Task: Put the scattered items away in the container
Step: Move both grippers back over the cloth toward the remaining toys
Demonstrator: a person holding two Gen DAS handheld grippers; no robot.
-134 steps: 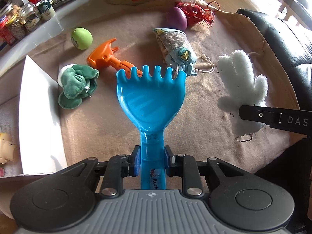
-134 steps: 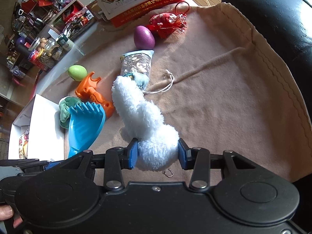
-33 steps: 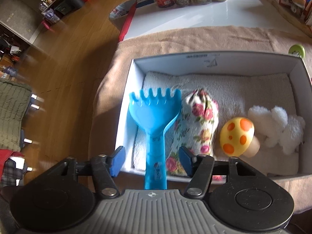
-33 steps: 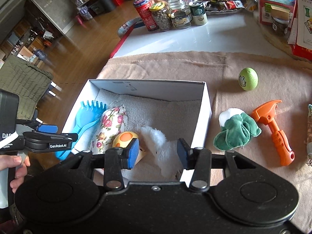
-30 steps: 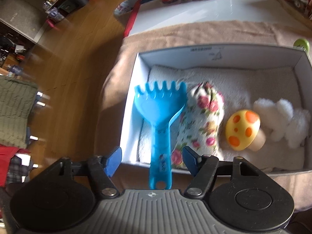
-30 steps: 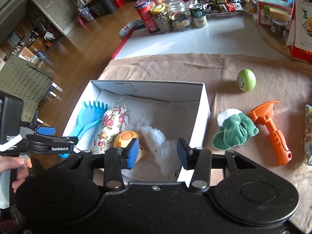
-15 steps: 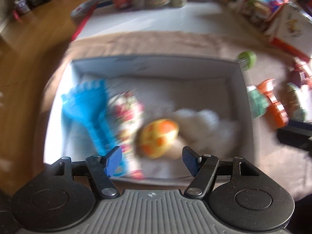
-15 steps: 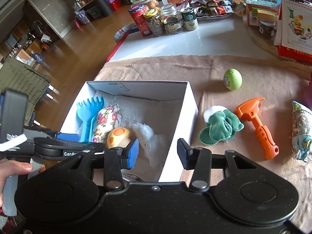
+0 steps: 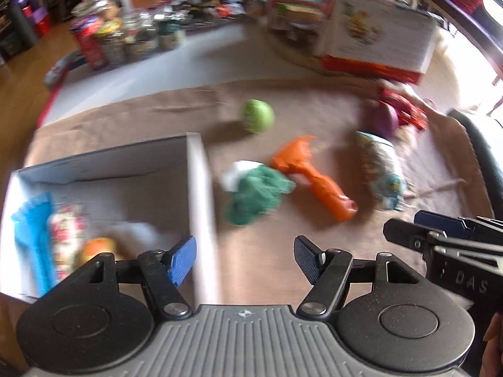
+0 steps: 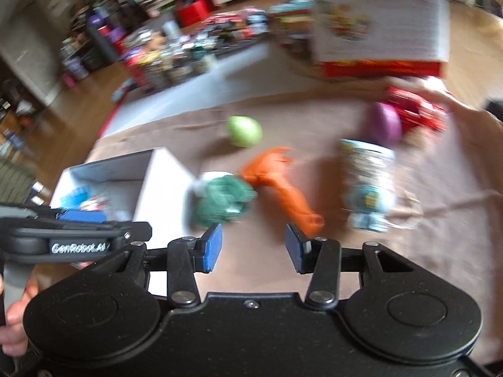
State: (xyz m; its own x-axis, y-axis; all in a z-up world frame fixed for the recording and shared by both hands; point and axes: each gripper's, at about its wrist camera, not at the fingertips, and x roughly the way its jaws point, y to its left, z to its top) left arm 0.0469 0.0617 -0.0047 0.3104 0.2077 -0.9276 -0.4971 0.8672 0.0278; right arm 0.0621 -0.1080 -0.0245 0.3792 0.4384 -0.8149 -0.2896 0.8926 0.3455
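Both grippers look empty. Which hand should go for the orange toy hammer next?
Probably the right. The right gripper is open and empty, with the orange hammer just ahead of its fingers. The left gripper, also open, sits over the white box wall, nearer the green plush.
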